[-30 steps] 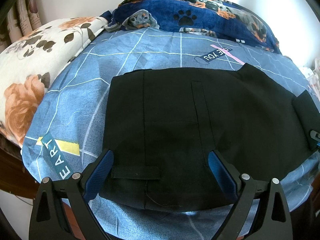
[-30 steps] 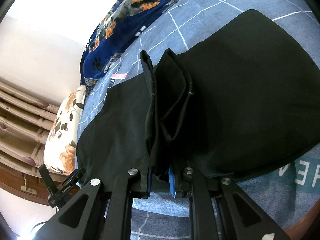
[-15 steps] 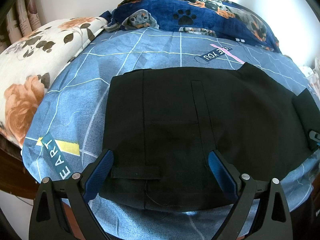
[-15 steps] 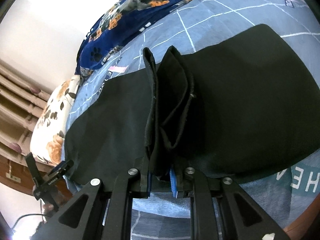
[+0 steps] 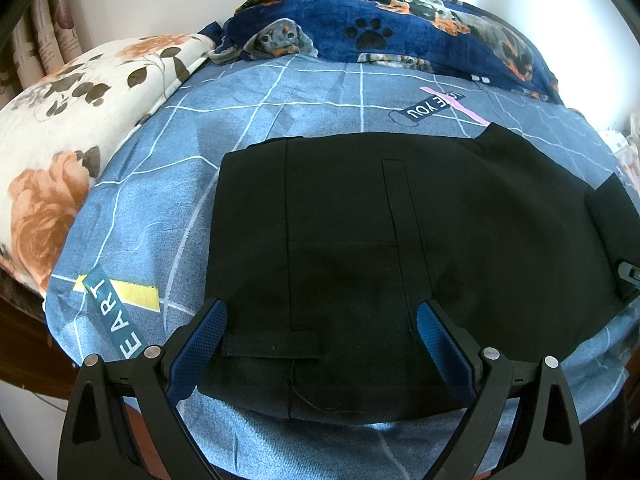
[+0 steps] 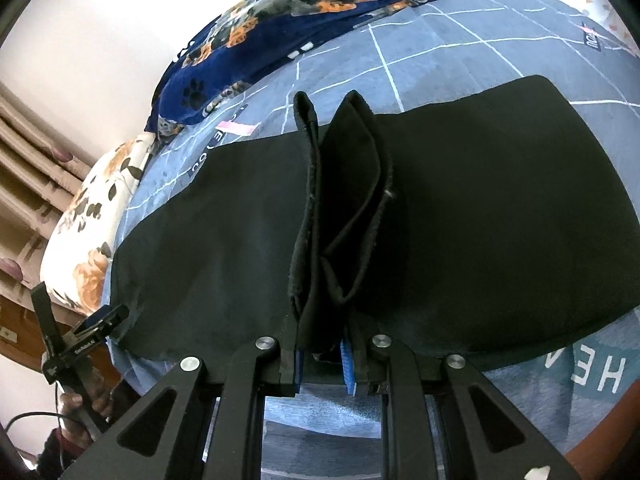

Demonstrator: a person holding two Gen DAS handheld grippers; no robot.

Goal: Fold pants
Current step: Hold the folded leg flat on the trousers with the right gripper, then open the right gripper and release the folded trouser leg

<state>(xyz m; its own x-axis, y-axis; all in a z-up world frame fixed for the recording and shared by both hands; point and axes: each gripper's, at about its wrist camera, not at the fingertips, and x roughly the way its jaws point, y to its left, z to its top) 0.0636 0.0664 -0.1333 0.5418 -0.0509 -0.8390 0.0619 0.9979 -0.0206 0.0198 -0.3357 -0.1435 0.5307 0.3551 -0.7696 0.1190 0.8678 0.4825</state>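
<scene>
Black pants [image 5: 360, 248] lie spread flat on the blue patterned bedsheet [image 5: 168, 152]. My left gripper [image 5: 322, 320] is open, its blue pads on either side of the waist end near the bed's front edge, not gripping. My right gripper [image 6: 323, 354] is shut on a bunched fold of the pants [image 6: 340, 208] and holds it raised above the rest of the cloth [image 6: 500, 200]. The left gripper also shows at the far left of the right wrist view [image 6: 96, 324].
A floral cream pillow [image 5: 68, 128] lies at the left. A dark blue dog-print blanket [image 5: 400, 32] is heaped at the far side by the wall. The bed's front edge [image 5: 360, 448] runs just under my grippers.
My right gripper has turned and lifted with the pants fold, so more of the bed shows. The left gripper has stayed still and open.
</scene>
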